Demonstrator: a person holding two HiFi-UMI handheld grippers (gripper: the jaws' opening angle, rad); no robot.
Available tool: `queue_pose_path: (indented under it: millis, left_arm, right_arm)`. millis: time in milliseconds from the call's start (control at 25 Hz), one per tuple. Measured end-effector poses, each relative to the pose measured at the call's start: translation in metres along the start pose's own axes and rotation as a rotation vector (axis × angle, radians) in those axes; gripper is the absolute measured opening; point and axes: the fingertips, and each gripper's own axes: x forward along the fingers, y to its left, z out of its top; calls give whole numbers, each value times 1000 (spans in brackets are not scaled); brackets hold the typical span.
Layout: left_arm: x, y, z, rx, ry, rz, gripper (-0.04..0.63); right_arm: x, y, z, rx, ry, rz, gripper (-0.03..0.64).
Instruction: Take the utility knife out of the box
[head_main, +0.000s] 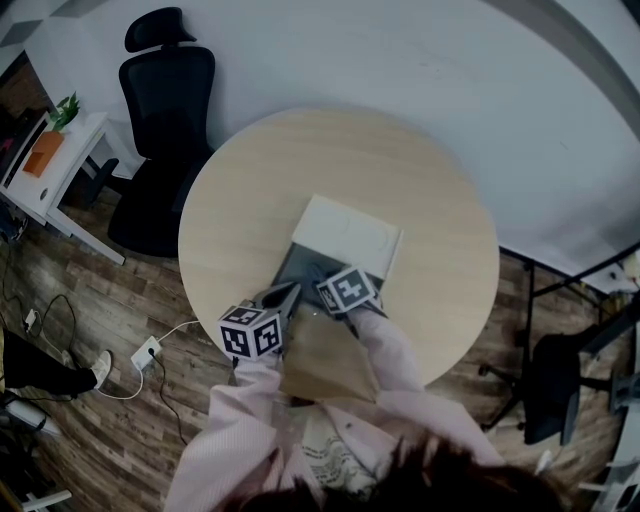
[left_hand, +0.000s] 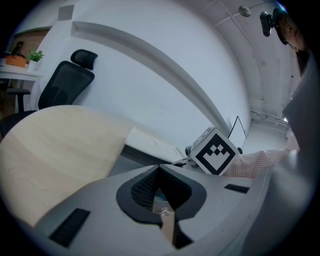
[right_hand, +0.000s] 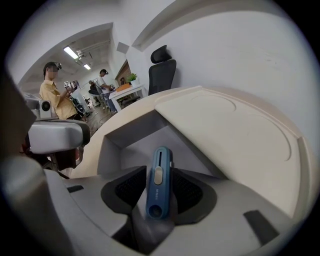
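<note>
While the left gripper (left_hand: 159, 172) pinches a thin brown cardboard flap (left_hand: 168, 227), the right gripper's (right_hand: 160, 175) 2 jaws stand apart either side of a slim blue plastic utility knife (right_hand: 158, 192), which lies inside the open grey-lined white box (right_hand: 125, 150) on a round pale wooden table (head_main: 420, 190).

Blue utility knife (right_hand: 159, 182), cream box (head_main: 345, 232) with grey inside, tan cardboard flap (head_main: 325, 365), pale wood table (head_main: 250, 200)

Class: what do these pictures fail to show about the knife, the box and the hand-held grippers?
Head view: the right hand-held gripper hides the knife.
Left gripper view: the left hand-held gripper blocks most of the box; of the brown sheet between its closed jaws, only an edge shows.
Right gripper view: the knife's blade does not show.
</note>
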Motion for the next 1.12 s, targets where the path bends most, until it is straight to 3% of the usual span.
queue_pose_path:
  millis: [240,360,560,1120]
  left_arm:
    - [-1,4,0,-4,-6,6,9]
    - [-1,4,1,-5,-8,6,9]
    - [-1,2,0,-5,-5,6,9]
    - [-4,3,-5,-15,0,16,9]
  right_arm:
    - [-1,29,-1,-18,43,66,189]
    - [-5,16,-18,-35,145,-32,178]
    - [-7,9,-14,-84,151,-105,144]
    - [-4,9,-5,-120,121,-138,129]
